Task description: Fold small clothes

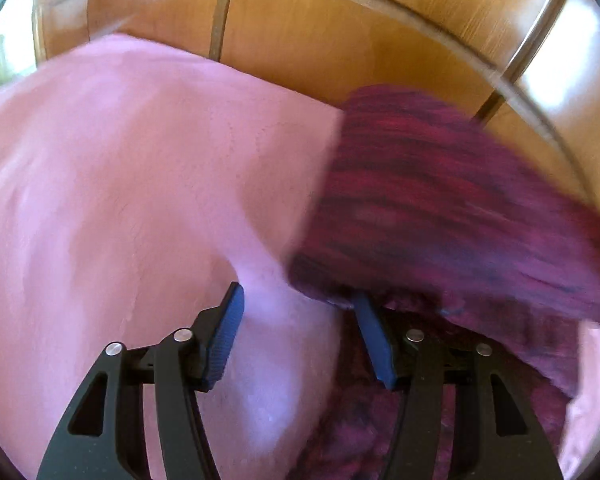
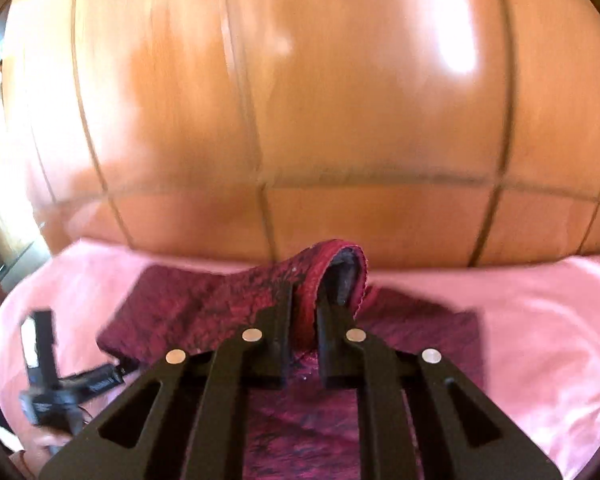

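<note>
my right tongs (image 2: pixel 305 300) are clenched on the hem of the dark red cloth (image 2: pixel 204 304), lifting it over the pink sheet (image 2: pixel 540 320). my left tongs (image 1: pixel 298 300) stand released, the cloth (image 1: pixel 440 200) touching their right finger. behind is a glossy wooden wall (image 2: pixel 300 100).

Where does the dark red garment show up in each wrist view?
Left wrist view: the dark red garment fills the right half, its lifted edge beside the open left gripper.
Right wrist view: it lies at lower centre, a hemmed fold pinched up by the right gripper.
Shared landmark: the pink cloth under it, before the wooden panels.
</note>
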`<state>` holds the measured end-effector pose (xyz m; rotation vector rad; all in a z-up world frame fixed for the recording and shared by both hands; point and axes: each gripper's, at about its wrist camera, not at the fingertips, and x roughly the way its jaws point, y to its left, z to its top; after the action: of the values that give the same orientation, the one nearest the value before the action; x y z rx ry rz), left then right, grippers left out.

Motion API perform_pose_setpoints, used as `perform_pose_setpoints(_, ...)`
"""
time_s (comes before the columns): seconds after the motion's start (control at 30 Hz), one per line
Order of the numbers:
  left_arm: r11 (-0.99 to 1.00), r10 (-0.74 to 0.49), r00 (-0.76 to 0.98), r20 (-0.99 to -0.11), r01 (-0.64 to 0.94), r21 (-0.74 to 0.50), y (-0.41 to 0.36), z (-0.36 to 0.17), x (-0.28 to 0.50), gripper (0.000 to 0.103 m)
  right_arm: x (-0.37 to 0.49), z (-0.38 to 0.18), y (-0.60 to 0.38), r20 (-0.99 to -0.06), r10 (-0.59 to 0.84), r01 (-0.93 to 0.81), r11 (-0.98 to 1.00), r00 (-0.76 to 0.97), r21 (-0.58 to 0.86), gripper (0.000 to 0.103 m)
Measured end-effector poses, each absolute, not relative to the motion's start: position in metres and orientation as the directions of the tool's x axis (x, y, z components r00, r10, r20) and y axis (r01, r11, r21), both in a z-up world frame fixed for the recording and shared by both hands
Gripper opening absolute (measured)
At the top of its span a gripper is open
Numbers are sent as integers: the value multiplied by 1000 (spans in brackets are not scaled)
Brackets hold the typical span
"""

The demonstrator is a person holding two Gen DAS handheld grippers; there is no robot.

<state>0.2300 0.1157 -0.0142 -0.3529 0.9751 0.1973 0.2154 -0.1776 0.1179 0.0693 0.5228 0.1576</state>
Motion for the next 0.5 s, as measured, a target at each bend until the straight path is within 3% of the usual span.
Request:
perform_pose_setpoints(0.13,934,29,548,-836,-312,-172,112,-16,229,58,207,120,-224,-477,88,-38,993,875,114,9)
perform_pose_setpoints(0.17,938,40,551,-834,-308,-158,111,-17,227,58,207,104,-241,-511,58,7,992,858,124,3)
perform_pose_setpoints(0.37,955,59,550,-833,-275,-114,100,-17,217,57,227,9,-285,-705,3,157,974,709,163,3)
perform_pose_setpoints(0.5,961,70,550,-832,-260,-91,103,-21,213,53,219,-18,-302,-716,8,208,955,698,213,3)
